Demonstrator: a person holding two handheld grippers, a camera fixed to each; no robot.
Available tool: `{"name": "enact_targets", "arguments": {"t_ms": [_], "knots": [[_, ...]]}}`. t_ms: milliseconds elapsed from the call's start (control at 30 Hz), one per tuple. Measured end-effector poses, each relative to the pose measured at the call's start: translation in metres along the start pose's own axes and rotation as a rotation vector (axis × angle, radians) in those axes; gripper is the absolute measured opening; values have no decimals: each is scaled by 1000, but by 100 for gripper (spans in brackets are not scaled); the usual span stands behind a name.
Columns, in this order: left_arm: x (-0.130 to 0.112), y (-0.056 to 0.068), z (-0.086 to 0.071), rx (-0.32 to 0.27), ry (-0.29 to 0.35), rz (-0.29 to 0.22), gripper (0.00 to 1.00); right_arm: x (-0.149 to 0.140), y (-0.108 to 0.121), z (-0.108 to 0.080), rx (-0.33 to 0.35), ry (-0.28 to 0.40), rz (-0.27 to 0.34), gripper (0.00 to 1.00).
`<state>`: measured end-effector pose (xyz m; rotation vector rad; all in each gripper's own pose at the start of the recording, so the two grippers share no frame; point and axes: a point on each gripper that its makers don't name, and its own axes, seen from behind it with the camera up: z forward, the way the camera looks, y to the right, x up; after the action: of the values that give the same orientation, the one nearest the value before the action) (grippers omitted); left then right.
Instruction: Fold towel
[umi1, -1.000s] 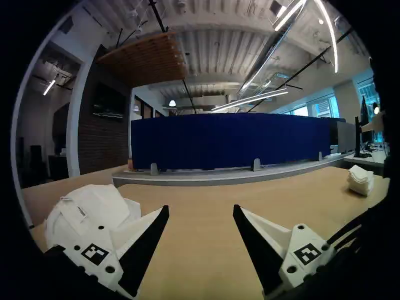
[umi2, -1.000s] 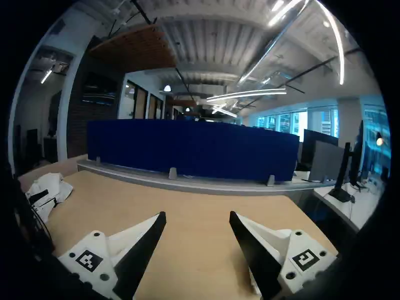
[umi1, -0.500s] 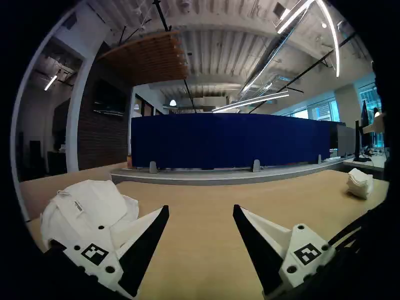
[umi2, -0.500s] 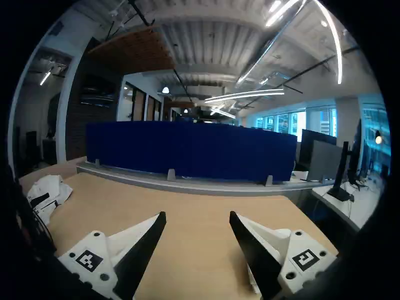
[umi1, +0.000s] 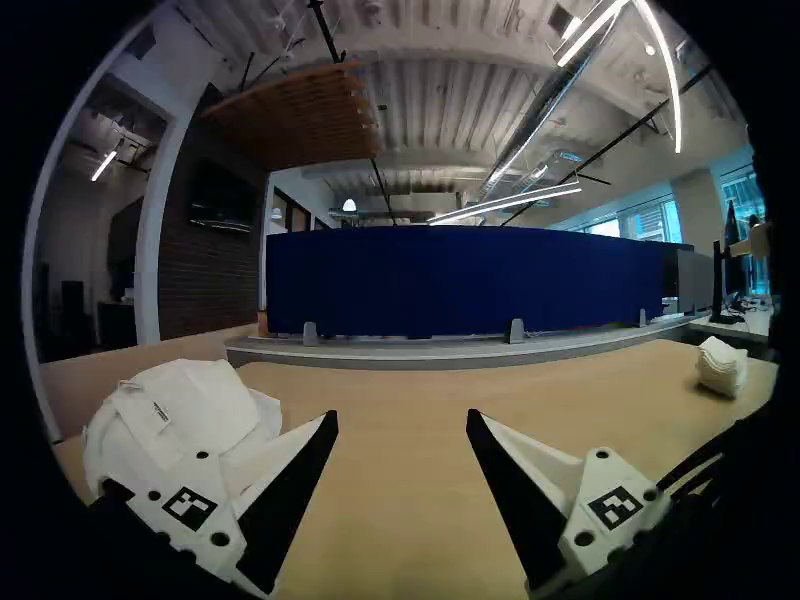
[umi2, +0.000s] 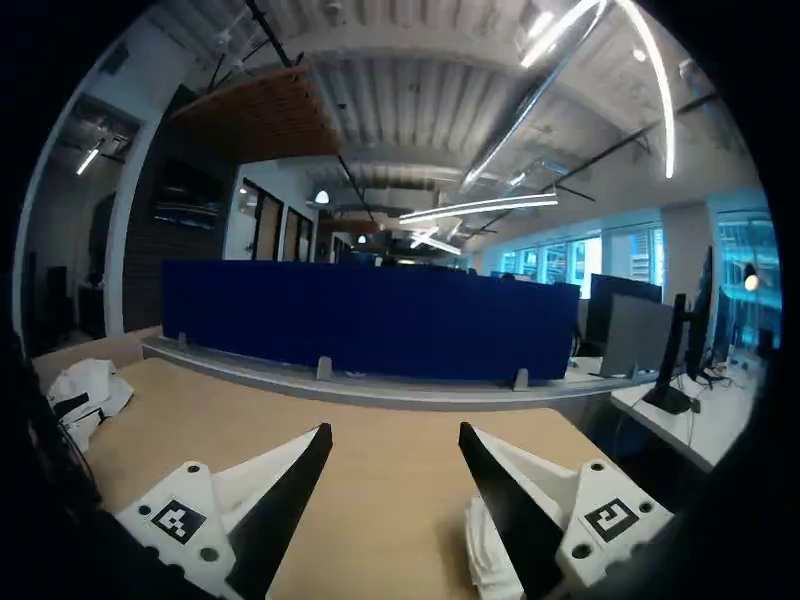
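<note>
While both pairs of jaws stand spread and empty over the pale wooden counter (umi1: 400, 380), I find the crumpled white cloth towel (umi1: 185, 415) lying in a heap in front of the long dark-blue divider screen (umi1: 460, 285), just beside the outer finger of the left gripper (umi1: 400, 414). A small stack of folded white cloths (umi1: 722, 365) sits off the screen's opposite end, seemingly close under the right gripper (umi2: 393, 428). With the towel so bunched, I judge that a pinch could catch several layers instead of a single corner and skew the fold. The right gripper, well apart from the heap, might also brush and topple the finished stack when reaching across.
</note>
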<state>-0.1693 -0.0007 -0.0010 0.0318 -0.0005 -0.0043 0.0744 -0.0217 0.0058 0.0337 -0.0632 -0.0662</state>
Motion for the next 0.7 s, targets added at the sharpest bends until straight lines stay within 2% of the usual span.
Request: {"name": "enact_targets", "arguments": {"t_ms": [233, 700], "knots": [[0, 0, 0, 0, 0, 1, 95, -14, 13, 6, -13, 20, 34, 99], [1, 0, 1, 0, 0, 0, 95, -97, 29, 20, -26, 17, 126, 99]]}}
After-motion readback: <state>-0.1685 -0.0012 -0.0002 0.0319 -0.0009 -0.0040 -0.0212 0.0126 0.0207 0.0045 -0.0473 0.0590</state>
